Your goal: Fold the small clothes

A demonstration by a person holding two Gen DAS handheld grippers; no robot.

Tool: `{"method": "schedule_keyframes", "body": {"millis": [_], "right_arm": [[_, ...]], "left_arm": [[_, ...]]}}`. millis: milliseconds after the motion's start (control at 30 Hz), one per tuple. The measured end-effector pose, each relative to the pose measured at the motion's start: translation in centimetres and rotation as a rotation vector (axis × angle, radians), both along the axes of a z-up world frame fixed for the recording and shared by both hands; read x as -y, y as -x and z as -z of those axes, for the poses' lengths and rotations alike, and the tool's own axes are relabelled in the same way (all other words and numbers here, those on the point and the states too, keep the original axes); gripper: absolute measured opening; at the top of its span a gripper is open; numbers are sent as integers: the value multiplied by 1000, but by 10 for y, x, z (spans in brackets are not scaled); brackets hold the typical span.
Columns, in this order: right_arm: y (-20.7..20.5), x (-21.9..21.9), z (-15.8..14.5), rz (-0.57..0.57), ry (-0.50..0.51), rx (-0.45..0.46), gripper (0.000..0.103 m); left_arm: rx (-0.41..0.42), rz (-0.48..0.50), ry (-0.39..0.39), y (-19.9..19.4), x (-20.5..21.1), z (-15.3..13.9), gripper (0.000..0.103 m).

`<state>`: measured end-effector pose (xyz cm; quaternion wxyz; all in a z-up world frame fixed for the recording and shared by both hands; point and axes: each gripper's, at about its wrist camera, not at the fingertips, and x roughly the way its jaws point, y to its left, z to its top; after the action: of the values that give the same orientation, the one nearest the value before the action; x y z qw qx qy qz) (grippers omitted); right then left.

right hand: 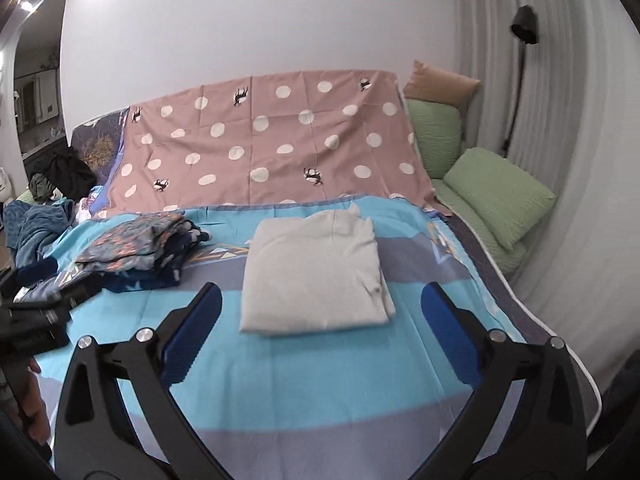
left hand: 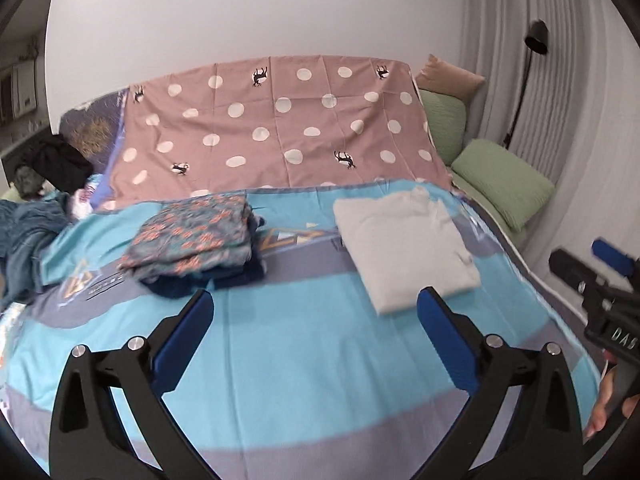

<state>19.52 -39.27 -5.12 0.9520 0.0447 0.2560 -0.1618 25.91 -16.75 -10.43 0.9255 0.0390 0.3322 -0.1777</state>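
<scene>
- Here the left gripper point(left hand: 316, 300) stands wide open with nothing between its blue pads, raised above the turquoise-and-grey bedspread point(left hand: 288, 360); the right gripper point(right hand: 322, 296) is likewise spread wide and empty.
- The folded pale grey garment point(right hand: 316, 268) lies flat on the bedspread just ahead of the right gripper, centred between its fingers and apart from them; from the left gripper it sits ahead and to the right.
- A stack of folded patterned clothes point(left hand: 196, 240), floral piece on top and dark blue ones under it, rests ahead and to the left of the left gripper, and further left of the right one.
- A rumpled blue heap of cloth point(right hand: 36, 228) lies far to the left of both grippers at the bed's edge; whether it holds more clothes to fold I cannot tell.
- By the look of it, the grey piece is a light, soft knit: it will sag and unfold if lifted by one corner, and it should not be slippery against the pads.
- I judge the best hold to be at its near folded edge, both near corners pinched through all layers together, one gripper to each, so the fold stays closed.
- The mattress underneath is soft, so pads pressed down may also catch the bedspread; a shallow approach along the surface seems safer.
</scene>
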Motion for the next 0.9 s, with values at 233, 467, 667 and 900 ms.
{"method": "schedule_keyframes", "body": {"millis": [233, 467, 667, 900], "right_arm": [[78, -49, 0, 27, 49, 36, 101], [121, -88, 14, 29, 106, 44, 101], [129, -95, 27, 6, 79, 21, 101], [130, -96, 26, 8, 85, 21, 101]], "left_arm": [[34, -44, 59, 81, -38, 1, 102], [66, -96, -3, 119, -57, 7, 102], [68, -114, 24, 127, -67, 12, 102], [71, -114, 42, 129, -72, 7, 102]]}}
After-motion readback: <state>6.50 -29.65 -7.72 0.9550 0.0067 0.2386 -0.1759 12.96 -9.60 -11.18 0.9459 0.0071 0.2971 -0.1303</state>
